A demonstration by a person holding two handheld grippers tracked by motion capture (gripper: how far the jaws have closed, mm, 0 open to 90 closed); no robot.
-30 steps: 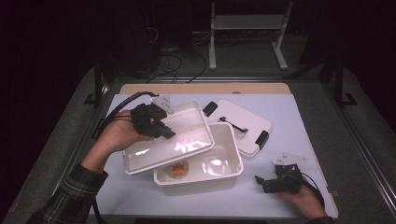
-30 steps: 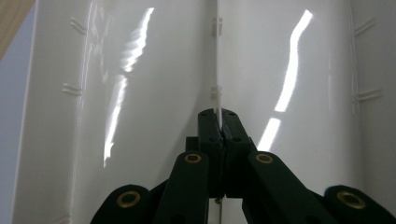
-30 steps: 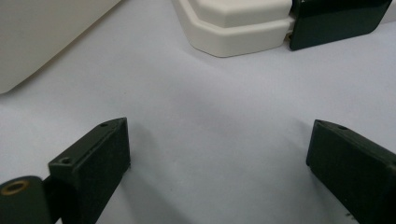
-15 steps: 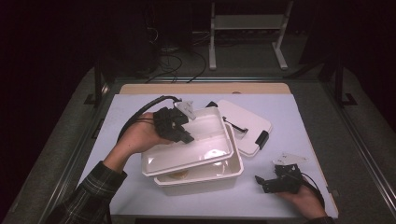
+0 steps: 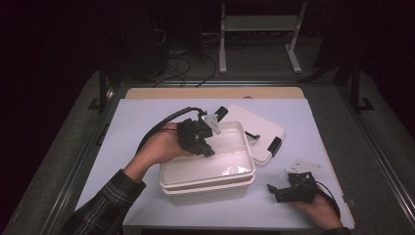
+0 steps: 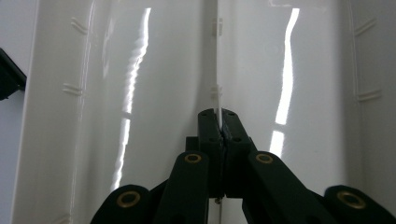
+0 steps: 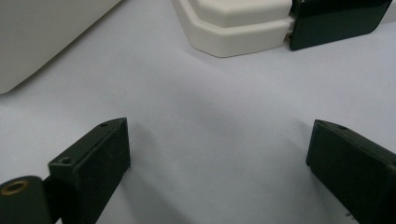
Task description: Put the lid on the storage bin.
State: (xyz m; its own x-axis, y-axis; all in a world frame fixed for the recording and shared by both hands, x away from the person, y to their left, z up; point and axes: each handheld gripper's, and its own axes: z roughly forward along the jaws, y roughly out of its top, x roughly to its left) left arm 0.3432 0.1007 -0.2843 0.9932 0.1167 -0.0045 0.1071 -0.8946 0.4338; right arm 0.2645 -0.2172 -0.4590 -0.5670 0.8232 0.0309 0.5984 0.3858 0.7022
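Observation:
A white inner tray (image 5: 230, 156) sits nested in the top of a white plastic box (image 5: 210, 192) at the middle of the table. My left gripper (image 5: 205, 149) reaches into the tray from its left side. In the left gripper view the left gripper (image 6: 218, 114) is shut on the thin upright rib (image 6: 216, 60) that divides the tray (image 6: 140, 93). My right gripper (image 5: 276, 192) rests on the table at the front right, apart from the box. In the right gripper view the right gripper (image 7: 219, 140) is open with bare table between its jaws.
The box's white lid (image 5: 257, 131) with black latches (image 5: 275, 144) lies flat behind and to the right of the box; its corner (image 7: 233, 23) and a latch (image 7: 336, 18) are ahead of the right gripper. The pale tabletop (image 5: 142, 122) ends in a wooden strip at the back.
My left gripper carried the inner tray rightward from beside the box and lowered it onto the box, covering the food that lay inside. The right gripper stayed where it was.

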